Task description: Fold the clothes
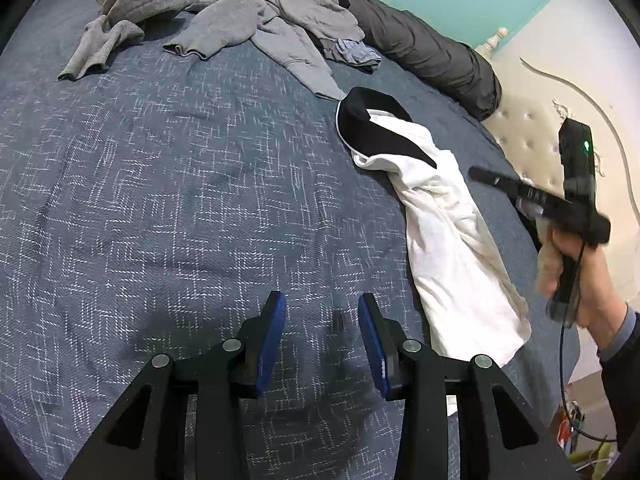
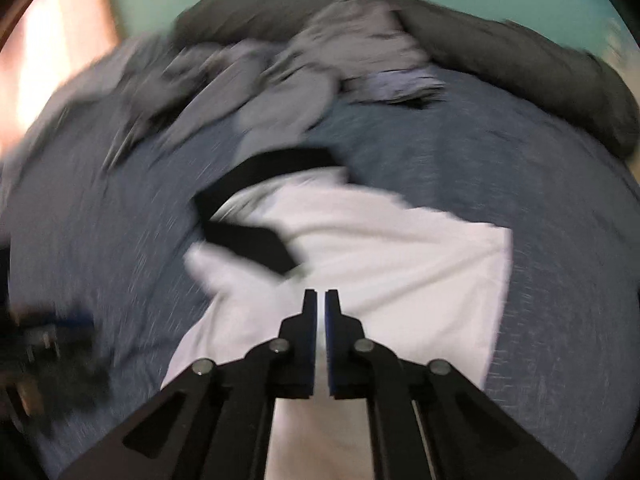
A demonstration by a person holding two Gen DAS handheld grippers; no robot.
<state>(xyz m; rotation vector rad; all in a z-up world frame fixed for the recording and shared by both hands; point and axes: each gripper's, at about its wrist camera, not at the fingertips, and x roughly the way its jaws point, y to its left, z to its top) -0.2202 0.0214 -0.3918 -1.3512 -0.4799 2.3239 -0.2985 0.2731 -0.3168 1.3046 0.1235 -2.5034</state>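
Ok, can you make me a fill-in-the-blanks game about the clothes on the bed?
1. The white shirt has a ____ collar part.
2. The heap of clothes at the far end of the bed is mostly ____.
3. The left gripper has its jaws ____, with nothing between them.
4. The right gripper has its jaws ____.

Missing words: black; grey; open; shut

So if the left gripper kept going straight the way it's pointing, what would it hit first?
Probably the bare blue bedspread: the left gripper is open and empty, and the white shirt lies off to its right.
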